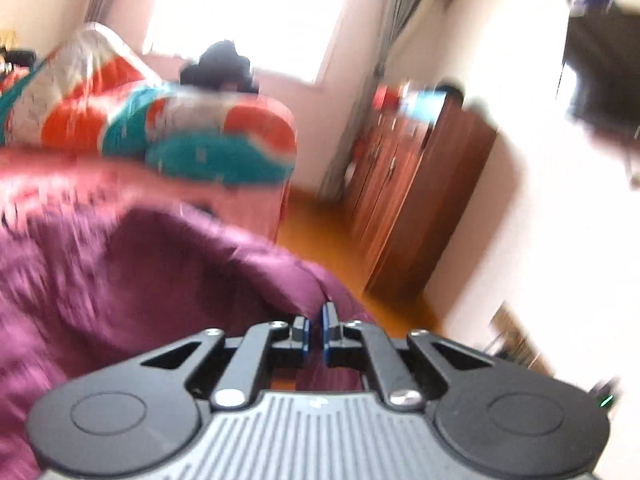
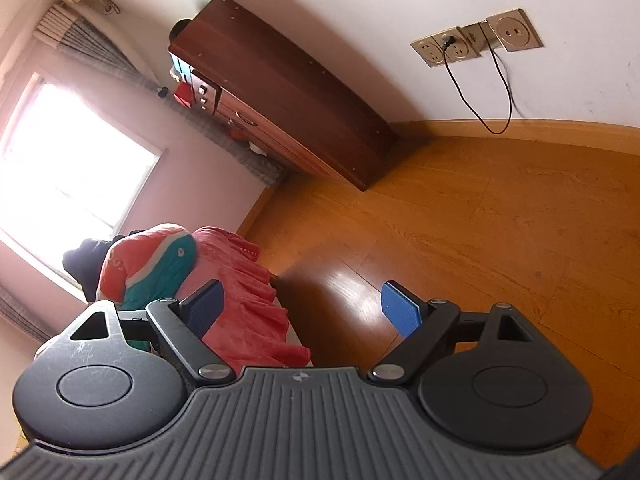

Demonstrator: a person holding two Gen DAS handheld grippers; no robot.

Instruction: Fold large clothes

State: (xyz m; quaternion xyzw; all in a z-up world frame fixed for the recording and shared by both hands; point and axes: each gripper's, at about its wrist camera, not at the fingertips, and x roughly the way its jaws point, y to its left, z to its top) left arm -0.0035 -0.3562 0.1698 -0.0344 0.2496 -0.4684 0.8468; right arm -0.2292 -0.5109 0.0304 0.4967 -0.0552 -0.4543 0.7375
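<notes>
Pinching down on the purple garment (image 1: 140, 272) with the left gripper (image 1: 317, 316), pads drawn almost together, a sliver of purple showing between them and more beneath the linkage. Reads as a grip on an edge or fold, though too smeared to swear to. Garment heaped on the pink-covered bed (image 2: 248, 304), bulging up toward the left tool, short of the red-and-teal quilt (image 1: 200, 136) piled behind it.

Looking like the opening step: one edge taken, nothing folded flat yet. Right gripper (image 2: 304, 292) gaping wide and empty, poised over the bed's edge and the wooden floor (image 2: 460, 240), no purple cloth in its view at all. Next move, at a guess: bringing that right tool across to a matching edge or corner, then lifting both to spread the cloth before laying it over.

Hard to call: which part of the garment is held, and its full outline, cut off at the left and blurred. Dark bundle (image 1: 220, 68) behind the quilt unidentifiable.
</notes>
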